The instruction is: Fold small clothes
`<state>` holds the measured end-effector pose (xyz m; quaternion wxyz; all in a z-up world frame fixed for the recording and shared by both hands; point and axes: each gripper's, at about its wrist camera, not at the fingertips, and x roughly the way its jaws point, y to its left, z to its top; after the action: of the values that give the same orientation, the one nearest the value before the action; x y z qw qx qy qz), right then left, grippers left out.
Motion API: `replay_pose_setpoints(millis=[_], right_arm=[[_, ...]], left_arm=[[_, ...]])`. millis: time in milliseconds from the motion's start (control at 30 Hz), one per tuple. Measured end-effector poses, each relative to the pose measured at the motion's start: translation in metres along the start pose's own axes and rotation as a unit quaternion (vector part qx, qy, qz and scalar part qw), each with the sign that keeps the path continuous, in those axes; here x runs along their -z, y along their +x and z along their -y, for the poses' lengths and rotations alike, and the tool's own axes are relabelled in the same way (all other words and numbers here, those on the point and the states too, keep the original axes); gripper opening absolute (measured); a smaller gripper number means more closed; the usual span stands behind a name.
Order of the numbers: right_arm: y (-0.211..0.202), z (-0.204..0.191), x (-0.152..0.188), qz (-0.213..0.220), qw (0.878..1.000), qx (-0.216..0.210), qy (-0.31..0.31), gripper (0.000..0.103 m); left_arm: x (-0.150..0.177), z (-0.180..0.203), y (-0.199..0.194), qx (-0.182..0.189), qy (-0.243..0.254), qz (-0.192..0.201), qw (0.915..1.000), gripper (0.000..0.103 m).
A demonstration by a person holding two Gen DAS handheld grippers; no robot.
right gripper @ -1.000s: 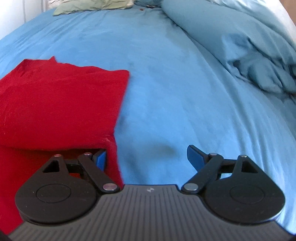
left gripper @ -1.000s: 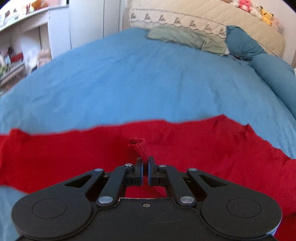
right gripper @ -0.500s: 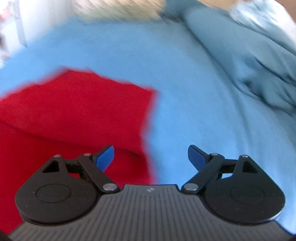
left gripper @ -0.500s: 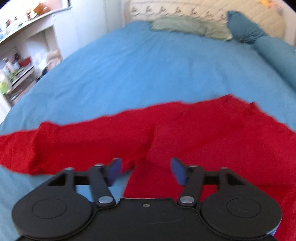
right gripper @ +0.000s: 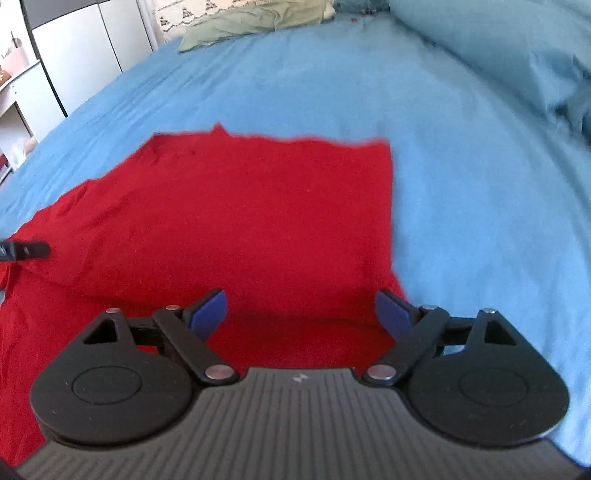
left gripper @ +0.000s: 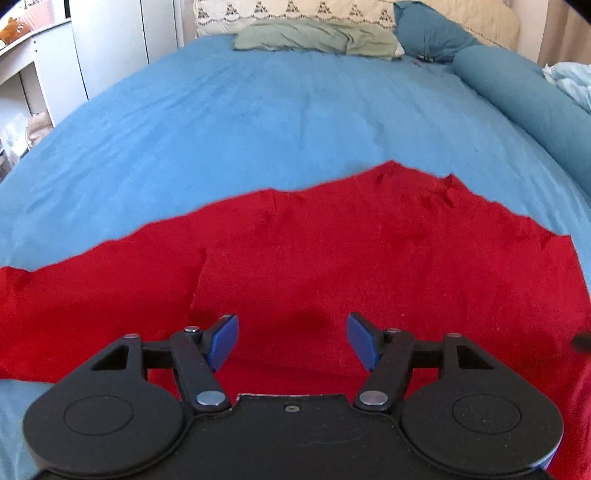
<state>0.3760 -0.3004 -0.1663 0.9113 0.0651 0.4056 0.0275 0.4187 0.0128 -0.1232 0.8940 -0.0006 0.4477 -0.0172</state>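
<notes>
A red garment (left gripper: 332,258) lies flat on the blue bed sheet (left gripper: 258,122), with a folded layer on top; it also shows in the right wrist view (right gripper: 240,214). My left gripper (left gripper: 291,341) is open and empty just above the garment's near part. My right gripper (right gripper: 301,314) is open and empty above the garment's near right corner. A fingertip of the left gripper shows at the left edge of the right wrist view (right gripper: 26,251).
A green cloth (left gripper: 317,37) and a cream quilted pillow (left gripper: 295,14) lie at the head of the bed. Teal pillows (left gripper: 517,96) and a rumpled duvet (right gripper: 517,55) line the right side. White shelves and cabinets (left gripper: 44,77) stand to the left.
My left gripper has opened and let go of the red fabric, which now lies flat. Both grippers have pulled back and shifted over the garment; the right gripper stayed open.
</notes>
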Motion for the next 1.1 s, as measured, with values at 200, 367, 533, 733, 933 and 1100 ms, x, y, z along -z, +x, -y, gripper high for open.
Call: replay_pose_setpoints(millis=[200, 367, 533, 733, 933, 1100], right_arm=[[0.035, -0.013, -0.057, 0.047, 0.999, -0.028, 0.002, 0.103], [0.099, 0.010, -0.070, 0.004, 0.999, 0.033, 0.031, 0.103], [0.106, 0.018, -0.077, 0.001, 0.999, 0.029, 0.023, 0.103], [0.058, 0.000, -0.090, 0.034, 0.999, 0.008, 0.009, 0.103], [-0.028, -0.047, -0.109, 0.071, 0.997, -0.024, 0.005, 0.103], [-0.068, -0.111, -0.117, 0.085, 0.995, -0.043, -0.026, 0.103]], left_arm=[[0.005, -0.001, 0.014, -0.002, -0.002, -0.019, 0.9998, 0.071], [0.007, 0.004, 0.019, -0.005, 0.000, -0.018, 0.9998, 0.074], [0.007, 0.005, 0.022, -0.003, 0.003, -0.017, 0.9998, 0.077], [-0.008, -0.003, -0.006, 0.001, -0.019, -0.006, 0.9998, 0.078], [-0.027, -0.029, -0.082, -0.023, -0.038, 0.046, 0.9980, 0.086], [-0.031, -0.078, -0.131, -0.026, -0.097, 0.072, 0.9923, 0.103]])
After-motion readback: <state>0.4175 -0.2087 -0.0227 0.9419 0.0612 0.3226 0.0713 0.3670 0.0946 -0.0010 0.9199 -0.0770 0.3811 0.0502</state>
